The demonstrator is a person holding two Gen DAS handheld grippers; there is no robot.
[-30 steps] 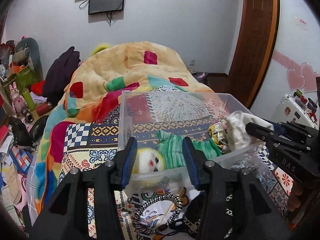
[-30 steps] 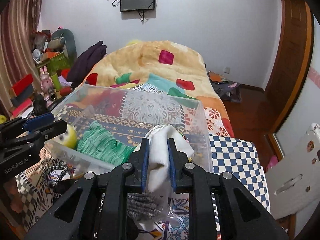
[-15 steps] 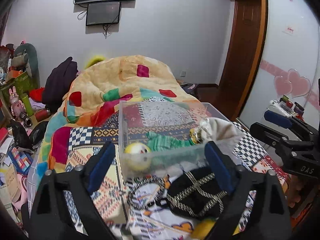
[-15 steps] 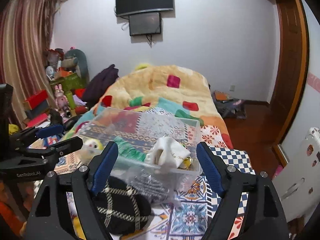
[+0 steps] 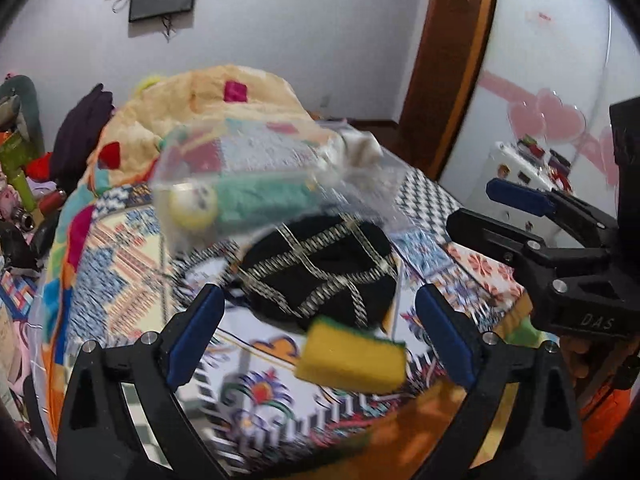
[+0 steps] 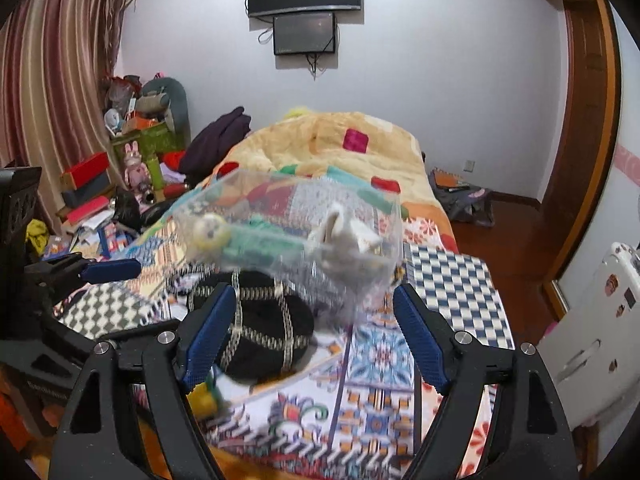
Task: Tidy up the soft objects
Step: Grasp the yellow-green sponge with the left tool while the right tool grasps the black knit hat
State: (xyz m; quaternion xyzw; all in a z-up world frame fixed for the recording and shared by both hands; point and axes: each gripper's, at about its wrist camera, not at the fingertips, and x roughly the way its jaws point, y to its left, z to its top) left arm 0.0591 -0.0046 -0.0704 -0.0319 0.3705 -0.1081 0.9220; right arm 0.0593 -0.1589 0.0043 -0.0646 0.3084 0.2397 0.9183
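Observation:
A clear plastic bin [image 5: 256,184] [image 6: 280,232] sits on the patterned bedspread. It holds a yellow plush ball [image 5: 193,207] [image 6: 210,232], a green knitted cloth [image 5: 264,198] [image 6: 260,242] and a white cloth [image 5: 360,148] [image 6: 344,236]. In front of it lies a black cap with pale bands [image 5: 320,272] [image 6: 256,328], and nearer still a yellow sponge with a green back [image 5: 352,358]. My left gripper [image 5: 318,340] is open and empty above the sponge. My right gripper [image 6: 312,336] is open and empty, over the cap's right side; it also shows in the left wrist view [image 5: 504,208].
A colourful quilt [image 6: 340,148] is heaped at the bed's far end. Boxes, toys and dark clothes clutter the floor on the left [image 6: 120,184]. A wooden door frame [image 6: 588,128] and white appliance [image 6: 600,320] stand on the right. Screens hang on the far wall [image 6: 304,8].
My right gripper let go of the white cloth in the bin and opened. Both grippers opened wide and pulled back from the bin; the cap and sponge came into view.

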